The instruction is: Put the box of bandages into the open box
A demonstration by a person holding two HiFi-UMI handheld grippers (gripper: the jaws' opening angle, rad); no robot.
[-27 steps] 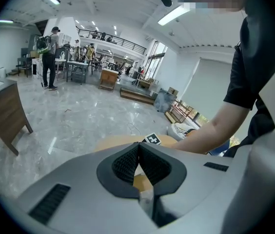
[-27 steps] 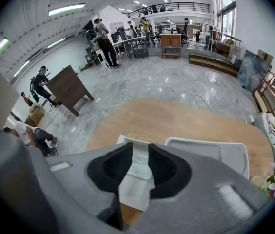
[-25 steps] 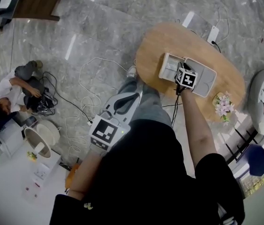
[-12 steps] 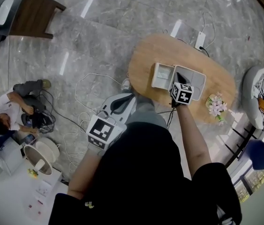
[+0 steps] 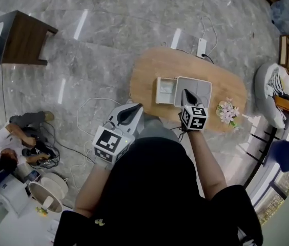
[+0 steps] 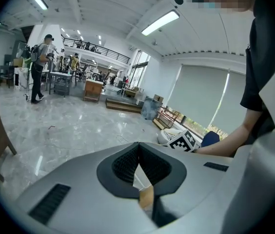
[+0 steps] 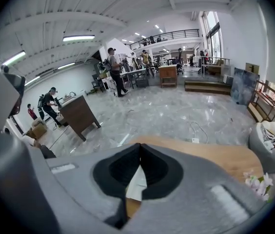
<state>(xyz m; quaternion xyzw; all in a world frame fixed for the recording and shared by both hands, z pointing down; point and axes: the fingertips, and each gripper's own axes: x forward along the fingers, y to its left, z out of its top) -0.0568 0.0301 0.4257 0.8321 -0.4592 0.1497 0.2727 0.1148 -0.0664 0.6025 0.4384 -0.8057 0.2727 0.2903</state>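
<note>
only the head view shows the whole layout. an oval wooden counter [image 5: 149, 70] carries the open box [image 5: 202, 85], which lies as a smaller left half and a wider right half side by side. a small bunch of flowers [image 5: 227, 111] sits near it on the right. inside the smaller left half lies a pale rectangle that may be the box of bandages [image 5: 165, 89]. it is too small to be sure, and any print on it cannot be read. the right tool [image 5: 185, 92] hangs above the box near where the halves meet. the left tool [image 5: 138, 107] is beside the counter's near-left edge.

the right gripper view shows what the head view cannot. its jaws are clenched tip to tip with nothing between them. through the gap beneath them a white corner of the box and bare wood show. beyond lie a cable with a white plug [image 7: 192, 140] on the marble floor and a brown desk [image 7: 79, 113].

the left gripper view shows the left tool likewise clenched and empty, with the right tool's marker cube [image 6: 182, 141] ahead. the only markings visible are the black-and-white squares on the cubes.
</note>
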